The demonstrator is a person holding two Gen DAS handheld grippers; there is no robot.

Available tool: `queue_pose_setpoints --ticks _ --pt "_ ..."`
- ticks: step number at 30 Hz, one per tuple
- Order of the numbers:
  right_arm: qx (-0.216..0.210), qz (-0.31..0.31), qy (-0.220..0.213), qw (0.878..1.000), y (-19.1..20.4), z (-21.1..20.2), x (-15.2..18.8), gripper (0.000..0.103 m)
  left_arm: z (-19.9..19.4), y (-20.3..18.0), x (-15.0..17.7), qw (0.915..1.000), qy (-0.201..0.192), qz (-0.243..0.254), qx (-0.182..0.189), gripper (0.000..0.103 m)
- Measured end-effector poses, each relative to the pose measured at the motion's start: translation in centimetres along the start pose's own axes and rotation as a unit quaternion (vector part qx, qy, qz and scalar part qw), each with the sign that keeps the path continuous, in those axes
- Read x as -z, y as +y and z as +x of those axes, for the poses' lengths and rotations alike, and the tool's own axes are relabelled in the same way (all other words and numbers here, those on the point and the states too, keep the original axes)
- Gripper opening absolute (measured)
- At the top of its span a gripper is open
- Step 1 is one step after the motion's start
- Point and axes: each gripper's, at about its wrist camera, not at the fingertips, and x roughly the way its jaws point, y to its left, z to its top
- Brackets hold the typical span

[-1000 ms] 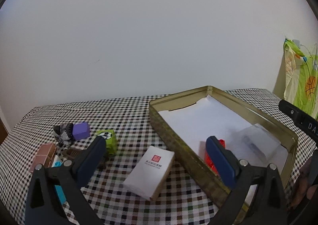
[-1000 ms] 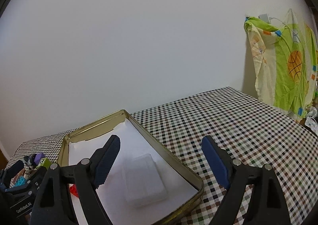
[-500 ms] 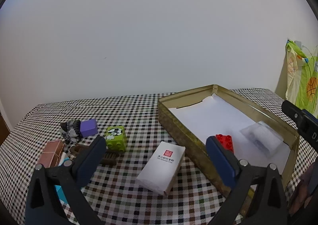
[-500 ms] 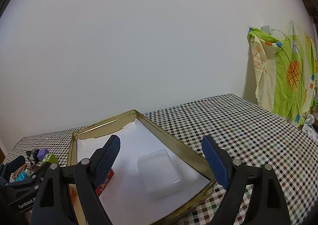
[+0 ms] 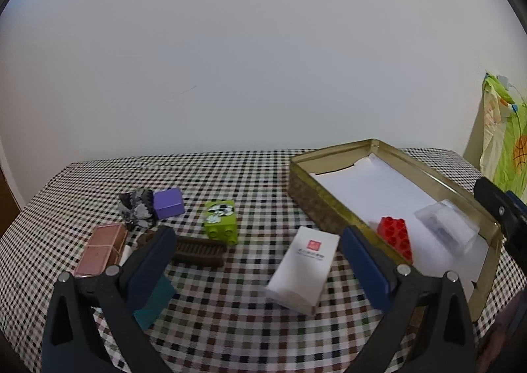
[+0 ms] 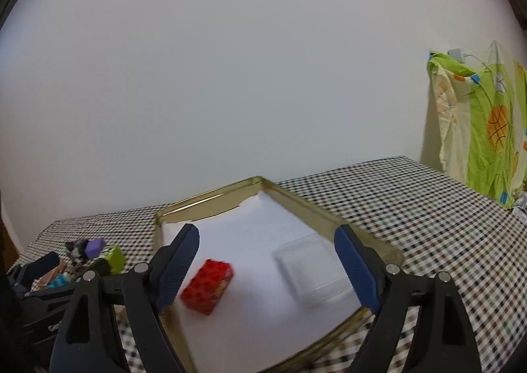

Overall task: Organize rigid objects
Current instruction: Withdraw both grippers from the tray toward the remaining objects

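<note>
A gold tin tray (image 5: 314,206) lined with white paper holds a red brick (image 5: 395,236) and a clear plastic box (image 5: 449,228). My left gripper (image 5: 257,261) is open and empty above a white carton (image 5: 304,269) lying on the checked cloth left of the tray. A green block (image 5: 221,219), purple cube (image 5: 168,203), brown comb (image 5: 197,251) and pink box (image 5: 100,247) lie further left. My right gripper (image 6: 266,262) is open and empty over the tray (image 6: 296,203), between the red brick (image 6: 207,285) and the clear box (image 6: 311,271).
A grey patterned object (image 5: 136,206) lies beside the purple cube, and a teal piece (image 5: 154,302) sits under my left finger. A green and yellow cloth (image 6: 477,129) hangs on the wall at right. The checked cloth (image 6: 428,218) stretches right of the tray.
Both grippers have pulled back from the tray. The left view has shifted left, so more of the loose objects and the red brick show. Both stay open.
</note>
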Motion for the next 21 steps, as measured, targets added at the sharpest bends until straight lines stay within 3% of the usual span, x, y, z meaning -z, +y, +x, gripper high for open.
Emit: queue_pose_setpoints --ticks 10,21 --pt "-0.03 -0.017 0.006 0.999 4.0 -0.5 0.9 0.086 0.3 2.9 0.1 0.9999 0.003 -0.001 -0.017 0.102" --pt "-0.092 -0.025 0.07 0.993 9.1 1.0 2.2 0.086 0.7 10.8 0.0 0.9958 0.006 -0.051 -0.076 0.102"
